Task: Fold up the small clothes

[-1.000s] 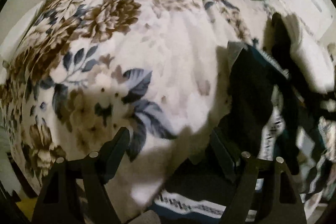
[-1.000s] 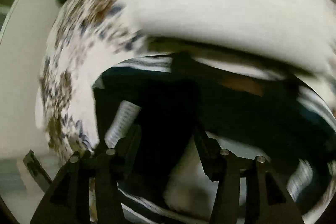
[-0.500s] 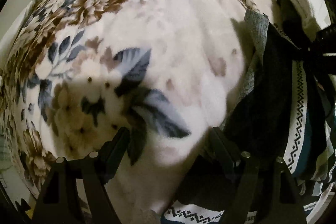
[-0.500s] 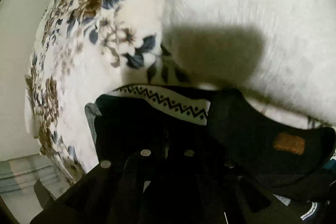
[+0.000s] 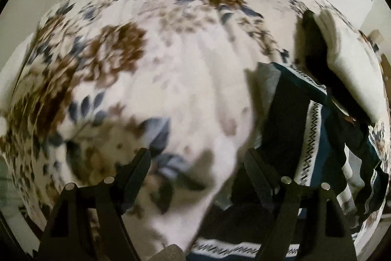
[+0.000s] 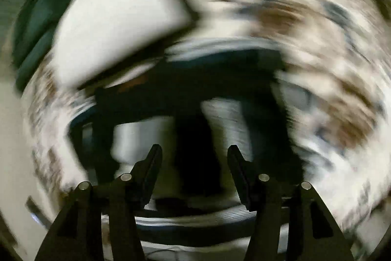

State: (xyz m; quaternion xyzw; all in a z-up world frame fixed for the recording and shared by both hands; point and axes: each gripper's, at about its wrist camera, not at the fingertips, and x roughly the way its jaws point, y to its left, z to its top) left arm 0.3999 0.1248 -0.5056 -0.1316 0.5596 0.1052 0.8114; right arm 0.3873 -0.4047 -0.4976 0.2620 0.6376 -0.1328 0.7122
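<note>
Left tool [image 5: 196,164] wide, empty over floral blanket [image 5: 195,70]; right tool [image 6: 194,158] opening, empty, above dark garment [image 6: 195,89].

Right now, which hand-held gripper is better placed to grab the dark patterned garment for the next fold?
Right, probably. The right hand-held gripper hangs directly over the garment, jaws opening with nothing between them. The left hand-held gripper is open over bare floral blanket, the garment beside it.

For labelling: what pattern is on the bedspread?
Brown and blue flowers on white bedspread; clearest in left wrist view.
</note>
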